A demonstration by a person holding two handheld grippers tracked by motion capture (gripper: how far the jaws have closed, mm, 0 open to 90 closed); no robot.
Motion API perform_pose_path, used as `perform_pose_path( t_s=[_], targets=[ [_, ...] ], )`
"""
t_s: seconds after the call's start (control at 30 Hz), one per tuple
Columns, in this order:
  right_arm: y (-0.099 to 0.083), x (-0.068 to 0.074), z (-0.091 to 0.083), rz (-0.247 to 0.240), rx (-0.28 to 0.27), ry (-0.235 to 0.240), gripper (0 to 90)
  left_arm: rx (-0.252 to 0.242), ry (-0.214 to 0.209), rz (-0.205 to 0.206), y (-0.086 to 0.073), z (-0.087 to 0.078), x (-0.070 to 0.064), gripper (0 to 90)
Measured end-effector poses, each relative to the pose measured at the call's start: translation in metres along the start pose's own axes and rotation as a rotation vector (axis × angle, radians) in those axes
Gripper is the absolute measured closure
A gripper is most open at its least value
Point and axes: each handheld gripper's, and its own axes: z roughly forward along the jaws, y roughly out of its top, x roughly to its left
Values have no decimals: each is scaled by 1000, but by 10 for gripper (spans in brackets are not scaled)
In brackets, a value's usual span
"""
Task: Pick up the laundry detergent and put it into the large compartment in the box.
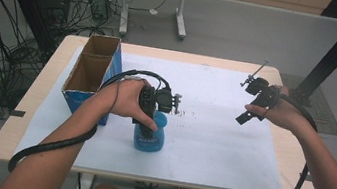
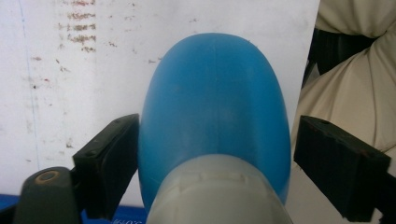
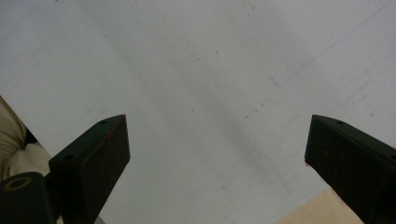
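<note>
A blue bottle (image 1: 149, 139) with a pale grey cap stands on the white sheet near the table's front centre. My left gripper (image 1: 153, 121) reaches down over it from above. In the left gripper view the bottle (image 2: 215, 102) sits between the jaws of the left gripper (image 2: 219, 126). The left jaw touches its side and the right jaw stands off with a gap, so that gripper is open. My right gripper (image 1: 250, 111) is held above the right part of the sheet. It is open (image 3: 218, 123) with only bare sheet under it.
An open cardboard box (image 1: 90, 70) with blue sides and two compartments stands at the table's left. A white sheet (image 1: 221, 133) covers most of the wooden table (image 1: 293, 158). Cables and desk legs lie on the floor beyond.
</note>
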Motion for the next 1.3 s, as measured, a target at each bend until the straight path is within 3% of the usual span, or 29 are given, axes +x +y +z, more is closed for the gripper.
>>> perform_pose_path(
  t_s=[0.13,0.83,0.97,1.3],
  targets=[
    [0,0,1,-1,1,2,68,-2,9,2,-1,-1,-1,252],
    [-2,-1,1,-2,-7,0,69,12,16,5,3,3,-3,329],
    [-1,0,0,-2,-9,0,69,11,35,4,2,2,-5,370],
    [0,1,1,-4,-11,0,68,21,46,-3,4,2,-7,376]
  ],
)
